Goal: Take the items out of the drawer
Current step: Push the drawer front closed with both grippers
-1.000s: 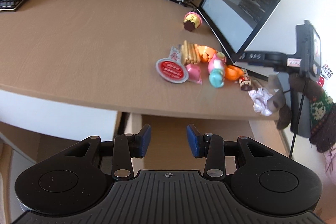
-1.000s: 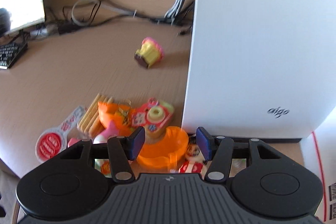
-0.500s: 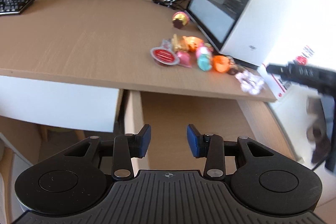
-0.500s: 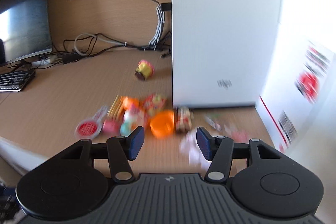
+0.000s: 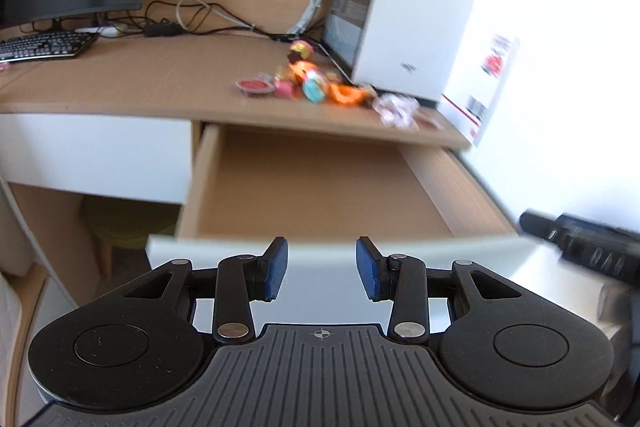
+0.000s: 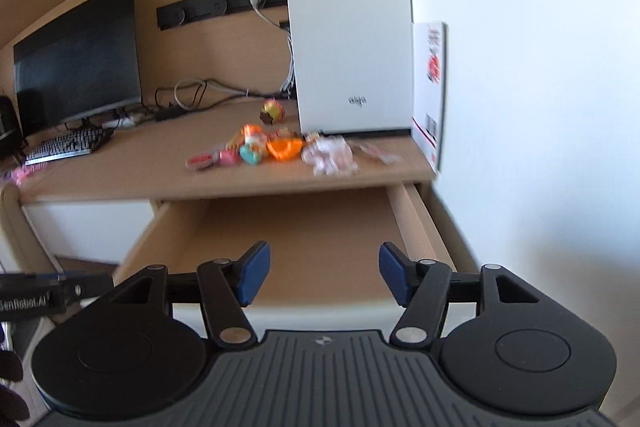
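On the far left I noted a monitor (image 6: pixel 80 59) and keyboard (image 6: pixel 64 147) on the desk (image 5: pixel 140 83). My left gripper (image 5: pixel 322 269) hung released, holding nothing, over the drawer's near front. The drawer (image 5: pixel 320 187) stood pulled out; the floor I could see was bare. A cluster of small toys (image 6: pixel 264 147) lay on the desktop beside the white computer case (image 6: pixel 352 27). My right gripper (image 6: pixel 324 275) was likewise released and unladen.
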Demonstrator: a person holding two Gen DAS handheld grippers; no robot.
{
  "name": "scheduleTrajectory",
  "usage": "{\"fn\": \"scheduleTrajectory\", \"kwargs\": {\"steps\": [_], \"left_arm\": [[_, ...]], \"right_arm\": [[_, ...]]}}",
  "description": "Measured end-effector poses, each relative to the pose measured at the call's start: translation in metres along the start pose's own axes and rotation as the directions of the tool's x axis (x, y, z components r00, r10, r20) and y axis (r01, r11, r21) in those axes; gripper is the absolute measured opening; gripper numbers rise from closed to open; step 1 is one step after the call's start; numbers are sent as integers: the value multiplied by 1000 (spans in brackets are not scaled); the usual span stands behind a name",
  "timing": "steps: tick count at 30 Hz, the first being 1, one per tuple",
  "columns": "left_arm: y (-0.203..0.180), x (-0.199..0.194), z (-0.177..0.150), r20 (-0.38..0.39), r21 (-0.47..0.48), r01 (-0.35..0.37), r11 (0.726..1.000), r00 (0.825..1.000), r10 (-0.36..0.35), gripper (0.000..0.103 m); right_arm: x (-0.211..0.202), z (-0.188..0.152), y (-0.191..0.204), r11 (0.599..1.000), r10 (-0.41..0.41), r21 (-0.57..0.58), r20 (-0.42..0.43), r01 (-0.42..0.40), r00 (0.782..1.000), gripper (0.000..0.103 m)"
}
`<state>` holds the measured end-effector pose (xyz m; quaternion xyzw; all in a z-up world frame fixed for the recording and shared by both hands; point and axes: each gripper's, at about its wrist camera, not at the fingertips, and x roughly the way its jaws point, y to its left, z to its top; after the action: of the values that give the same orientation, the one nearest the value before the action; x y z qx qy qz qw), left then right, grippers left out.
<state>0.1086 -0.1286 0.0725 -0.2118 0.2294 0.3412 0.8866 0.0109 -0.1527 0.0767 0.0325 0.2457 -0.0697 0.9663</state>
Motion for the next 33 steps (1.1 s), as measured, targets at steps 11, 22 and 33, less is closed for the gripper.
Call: {"fn": "scheduleTrajectory", "kwargs": {"steps": [11, 22, 33], "left_arm": [[-21, 53, -81, -64, 27, -95, 995, 993, 97, 42], [-12, 81, -91, 56, 65, -137, 988, 989, 134, 42], [-15, 98, -84, 108, 81, -158, 984, 983, 148, 43]], "right_arm": [[26, -131, -14, 998, -43, -44, -92, 40, 995, 62], [75, -141, -8, 993, -79, -89, 9, 79, 997, 62], [96, -128, 4, 988, -92, -115, 63, 98, 994, 62]]}}
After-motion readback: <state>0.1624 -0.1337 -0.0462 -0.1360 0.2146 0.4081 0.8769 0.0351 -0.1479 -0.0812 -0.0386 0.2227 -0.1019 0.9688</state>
